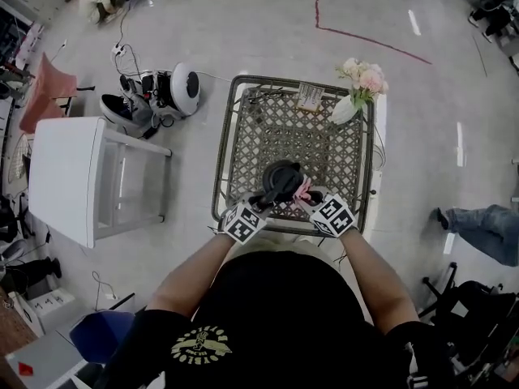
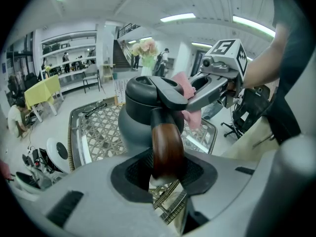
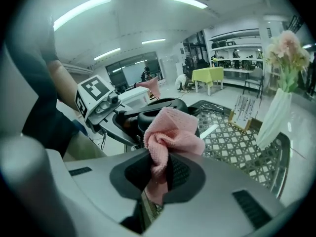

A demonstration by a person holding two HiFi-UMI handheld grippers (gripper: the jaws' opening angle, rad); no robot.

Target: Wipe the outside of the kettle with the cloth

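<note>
Pink cloth (image 3: 170,132), bunched into a wad, is pinched tight between the jaws of the right gripper (image 3: 160,176), with a short tail hanging below the pads. The left gripper (image 2: 165,174) is closed on the brown handle (image 2: 167,149) of the kettle (image 1: 281,181) and steadies it. The kettle is dark grey and stands upright on the lattice table (image 1: 324,136), near the edge closest to the person and well apart from the vase (image 1: 345,110) at the far right corner. The cloth sits at the kettle's upper right shoulder, just beside the lid and the arm of the handle; whether it actually presses on the body I cannot tell from any view. I judge that wiping is under way, or about to begin, high on the right side, with most of the outer wall yet to be covered. The next move, as I read it, calls for pressing the wad flat against the curved wall and drawing it down and round the body, while the left grip holds firm so the kettle neither turns nor slides on the open lattice. The far side and the spout will likely need the kettle rotated by its handle, since the right gripper can reach only the near face from where it is.
</note>
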